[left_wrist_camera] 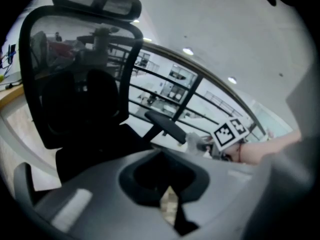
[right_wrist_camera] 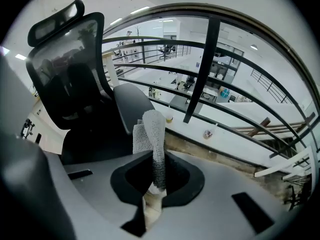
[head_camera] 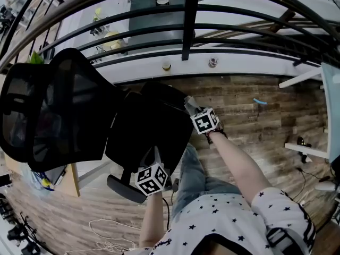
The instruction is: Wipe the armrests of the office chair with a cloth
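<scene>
— Where's the cloth?

— Clamped upright in the right gripper, just beside the armrest, which lies at eleven o'clock from it. The left gripper has its jaws together on nothing, low by the office chair.

— Which step?

— I judge it's the approach to a wipe. The next move calls for laying the cloth on the pad, pressing lightly and drawing it along.
</scene>
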`<action>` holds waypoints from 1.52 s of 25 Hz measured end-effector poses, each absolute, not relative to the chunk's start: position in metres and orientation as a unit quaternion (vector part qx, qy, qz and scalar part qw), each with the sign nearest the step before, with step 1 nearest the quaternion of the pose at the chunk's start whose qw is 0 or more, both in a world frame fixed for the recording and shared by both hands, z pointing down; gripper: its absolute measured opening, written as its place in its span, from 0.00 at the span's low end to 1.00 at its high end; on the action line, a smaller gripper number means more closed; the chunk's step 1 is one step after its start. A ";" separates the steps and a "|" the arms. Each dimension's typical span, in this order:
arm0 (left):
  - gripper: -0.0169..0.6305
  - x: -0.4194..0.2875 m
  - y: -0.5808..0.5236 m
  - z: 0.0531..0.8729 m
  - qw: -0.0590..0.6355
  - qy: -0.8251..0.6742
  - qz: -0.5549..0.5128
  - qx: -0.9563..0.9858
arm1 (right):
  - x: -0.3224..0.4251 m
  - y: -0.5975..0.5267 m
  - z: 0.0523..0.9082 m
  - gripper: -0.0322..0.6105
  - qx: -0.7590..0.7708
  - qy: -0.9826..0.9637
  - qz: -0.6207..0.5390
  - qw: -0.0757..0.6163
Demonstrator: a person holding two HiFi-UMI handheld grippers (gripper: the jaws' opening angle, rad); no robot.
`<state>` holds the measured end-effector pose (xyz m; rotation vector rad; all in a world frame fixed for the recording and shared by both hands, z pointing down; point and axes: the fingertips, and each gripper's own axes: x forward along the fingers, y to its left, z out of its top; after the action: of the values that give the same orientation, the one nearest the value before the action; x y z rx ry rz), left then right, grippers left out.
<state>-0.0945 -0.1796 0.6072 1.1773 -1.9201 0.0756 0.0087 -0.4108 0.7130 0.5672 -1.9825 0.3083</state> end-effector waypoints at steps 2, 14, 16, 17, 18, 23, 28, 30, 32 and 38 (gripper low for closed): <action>0.04 -0.091 -0.179 0.605 0.424 -0.770 0.029 0.476 | 0.015 -0.408 0.710 0.09 0.237 -0.824 0.130 0.497; 0.04 -0.068 -0.164 0.583 0.395 -0.778 0.020 0.487 | 0.033 -0.374 0.654 0.09 0.235 -0.868 0.137 0.415; 0.04 -0.063 -0.158 0.579 0.391 -0.780 0.019 0.489 | 0.036 -0.366 0.644 0.09 0.234 -0.874 0.137 0.403; 0.04 -0.061 -0.155 0.577 0.389 -0.780 0.019 0.489 | 0.038 -0.361 0.638 0.09 0.233 -0.878 0.136 0.396; 0.04 -0.058 -0.151 0.575 0.387 -0.781 0.018 0.489 | 0.039 -0.357 0.632 0.09 0.232 -0.881 0.137 0.389; 0.04 -0.043 -0.134 0.562 0.374 -0.786 0.014 0.492 | 0.051 -0.331 0.605 0.09 0.228 -0.894 0.141 0.359; 0.04 -0.027 -0.115 0.547 0.364 -0.792 0.008 0.490 | 0.066 -0.303 0.577 0.09 0.218 -0.906 0.138 0.335; 0.04 -0.019 -0.105 0.542 0.360 -0.794 0.005 0.489 | 0.073 -0.291 0.566 0.09 0.214 -0.911 0.139 0.325; 0.04 -0.009 -0.096 0.539 0.357 -0.795 0.004 0.489 | 0.082 -0.281 0.556 0.09 0.211 -0.915 0.141 0.315; 0.04 0.021 -0.074 0.527 0.346 -0.795 0.010 0.498 | 0.109 -0.252 0.527 0.09 0.203 -0.925 0.145 0.288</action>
<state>0.0212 -0.0742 0.5270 1.2937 -2.0633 0.0249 0.1086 -0.2515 0.5272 0.5424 -2.4692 0.3874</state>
